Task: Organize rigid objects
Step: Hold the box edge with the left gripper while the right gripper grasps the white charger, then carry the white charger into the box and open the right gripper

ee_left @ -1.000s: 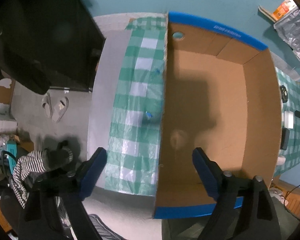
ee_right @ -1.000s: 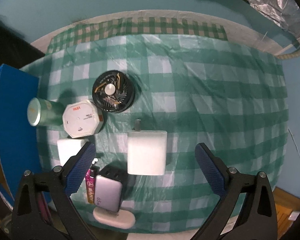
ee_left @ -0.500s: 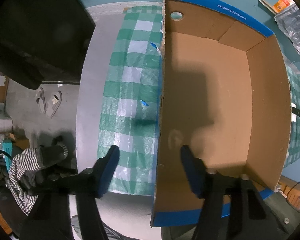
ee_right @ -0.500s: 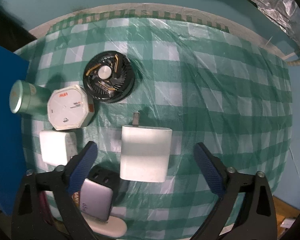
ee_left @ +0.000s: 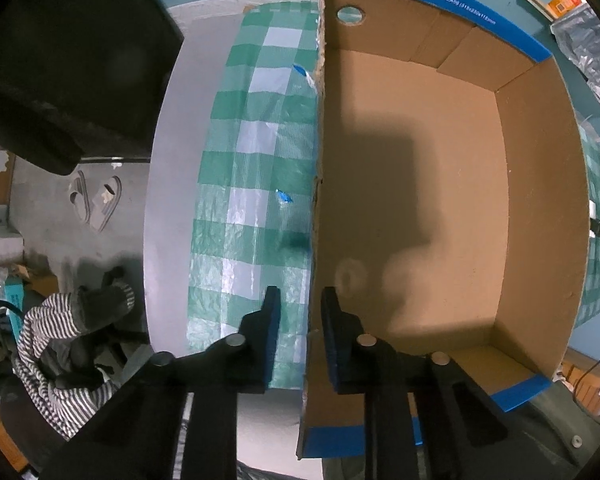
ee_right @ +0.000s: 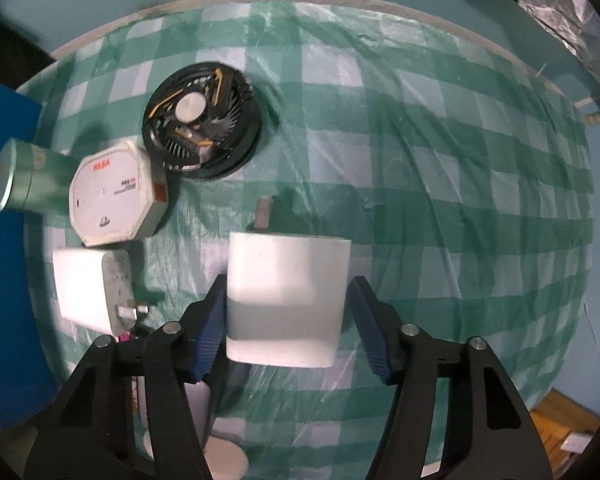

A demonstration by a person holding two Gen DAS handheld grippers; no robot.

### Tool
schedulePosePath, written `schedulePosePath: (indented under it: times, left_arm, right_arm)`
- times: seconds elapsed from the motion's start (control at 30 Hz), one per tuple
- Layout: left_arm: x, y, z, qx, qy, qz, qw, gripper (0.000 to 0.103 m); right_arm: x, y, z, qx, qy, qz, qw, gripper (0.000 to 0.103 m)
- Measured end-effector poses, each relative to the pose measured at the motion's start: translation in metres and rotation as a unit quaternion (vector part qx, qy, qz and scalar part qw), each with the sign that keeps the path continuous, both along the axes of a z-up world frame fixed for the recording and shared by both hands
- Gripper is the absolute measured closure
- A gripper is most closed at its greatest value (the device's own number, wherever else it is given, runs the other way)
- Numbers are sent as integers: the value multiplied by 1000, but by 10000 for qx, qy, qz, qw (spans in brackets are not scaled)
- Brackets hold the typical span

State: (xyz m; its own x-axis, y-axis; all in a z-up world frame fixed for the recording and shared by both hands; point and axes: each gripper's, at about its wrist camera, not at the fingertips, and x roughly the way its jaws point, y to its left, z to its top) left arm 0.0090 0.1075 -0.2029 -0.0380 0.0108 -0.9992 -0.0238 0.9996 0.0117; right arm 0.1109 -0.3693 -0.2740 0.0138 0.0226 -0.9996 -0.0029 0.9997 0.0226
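An empty cardboard box (ee_left: 420,184) with blue-taped rims stands on the green checked tablecloth. My left gripper (ee_left: 298,340) straddles the box's left wall, its jaws nearly shut on it, one finger outside and one inside. In the right wrist view a large white charger block (ee_right: 286,300) lies on the cloth between the fingers of my right gripper (ee_right: 286,320). The left pad touches the block, the right pad stands a little off it. A black round fan (ee_right: 202,120), a white octagonal box (ee_right: 114,196), a green tin (ee_right: 20,180) and a smaller white plug adapter (ee_right: 92,288) lie to the left.
The box's blue outer wall (ee_right: 4,260) rises at the left edge of the right wrist view. More small items lie under my right gripper, partly hidden. Crumpled foil (ee_right: 560,20) lies beyond the table's far right edge. The table's left edge (ee_left: 160,200) drops to the floor.
My left gripper has closed in on the box's left wall. My right gripper has moved forward and down and narrowed around the large white charger block.
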Motion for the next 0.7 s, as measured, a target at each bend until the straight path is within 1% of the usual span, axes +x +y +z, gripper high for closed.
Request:
schedulePosePath:
  times: [0.03,0.07,0.17,0.3,0.43,0.47,0.5,0.6,0.7]
  left_arm:
    - [0,0,0,-24,11,-10,10000,90]
    - [0,-1,-1,-56,27,-13,10000,92]
    - [0,-4,0,-120,49,-68,9999,96]
    - [-1,-9,1,-107,52,-106,9999,96]
    - [-1,-10,1,-102,45,-135,9998,96]
    - [-1,-11,2,-102,38,-151,9998,96]
    - [-1,-11,2,-101,31,-157,9998,96]
    - [0,-9,3,-105,4,-167,9998,96]
    - [0,-9,4,-100,-11,-177,9998,96]
  right_arm:
    - [-1,-1,0,20,-26,-20,10000,51]
    - [-1,-1,1,14,-46,-40,10000,51]
    - [2,-7,3,75,-39,-84,9999,51]
    - [3,-4,6,136,-58,-114,9998,52]
    - [5,-8,18,192,-95,-147,9997,52]
    - [4,-8,22,205,-113,-141,9996,52]
    - [-1,4,25,200,-140,-138,9996,52]
    - [-2,8,35,233,-186,-110,9995,52]
    - [-5,8,52,224,-178,-78,9996,52]
